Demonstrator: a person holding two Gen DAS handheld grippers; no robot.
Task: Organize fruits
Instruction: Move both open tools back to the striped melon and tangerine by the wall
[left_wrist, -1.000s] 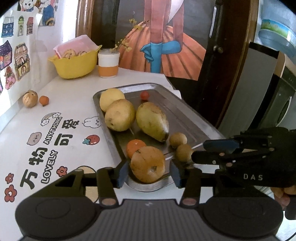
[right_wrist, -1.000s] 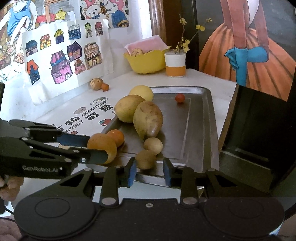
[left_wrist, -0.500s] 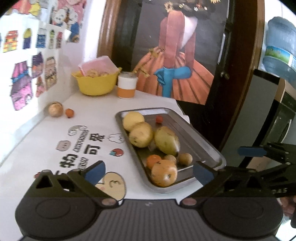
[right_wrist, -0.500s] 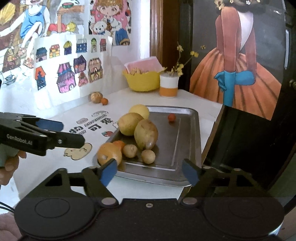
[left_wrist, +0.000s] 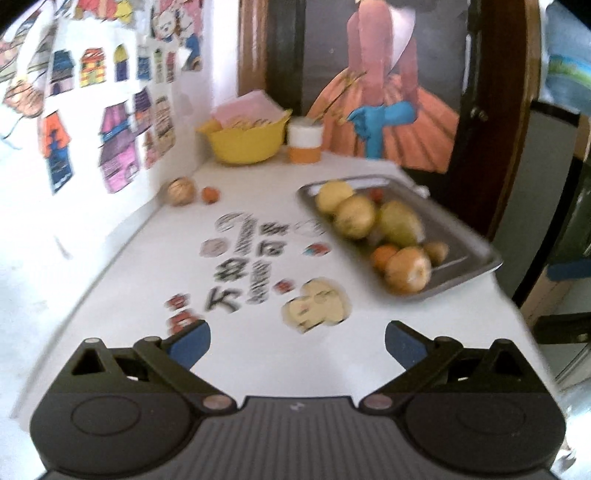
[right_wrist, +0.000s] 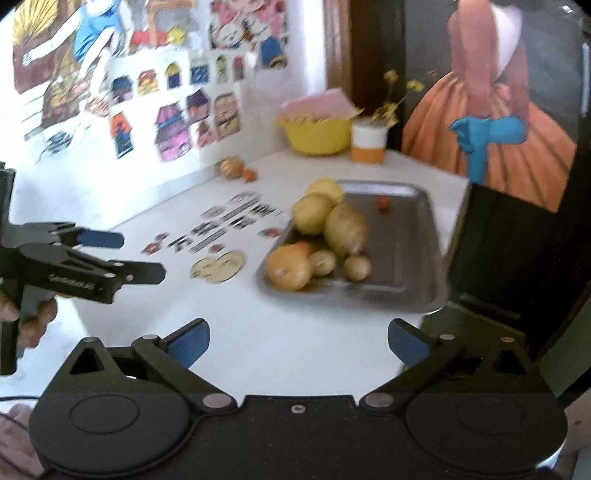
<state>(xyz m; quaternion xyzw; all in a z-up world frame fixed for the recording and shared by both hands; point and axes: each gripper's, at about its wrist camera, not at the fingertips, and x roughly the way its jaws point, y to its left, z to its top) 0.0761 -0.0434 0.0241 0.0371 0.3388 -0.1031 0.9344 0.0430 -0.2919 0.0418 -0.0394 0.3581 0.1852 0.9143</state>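
A metal tray (left_wrist: 469, 243) (right_wrist: 413, 236) on the white table holds several fruits: yellow pears, a big orange-brown fruit (left_wrist: 408, 269) (right_wrist: 289, 266) at its near corner, small brown fruits and a tiny red one (right_wrist: 383, 202). Against the wall lie a brown fruit (left_wrist: 180, 189) (right_wrist: 231, 167) and a small orange one (left_wrist: 210, 194) (right_wrist: 249, 174). My left gripper (left_wrist: 297, 341) is open and empty above the table's stickers, well short of the tray. My right gripper (right_wrist: 298, 339) is open and empty too, in front of the tray. The left gripper (right_wrist: 122, 254) also shows in the right wrist view.
A yellow bowl (left_wrist: 245, 142) (right_wrist: 316, 136) and a white-and-orange cup (left_wrist: 304, 144) (right_wrist: 369, 144) stand at the table's far end. The picture-covered wall (left_wrist: 92, 110) runs along the left. A dark door with a painted dress (right_wrist: 491, 122) is behind the tray.
Both grippers let go of their fruits in the tray, opened wide and pulled back and up. The left wrist view has swung left, so the tray now sits further off to the right.
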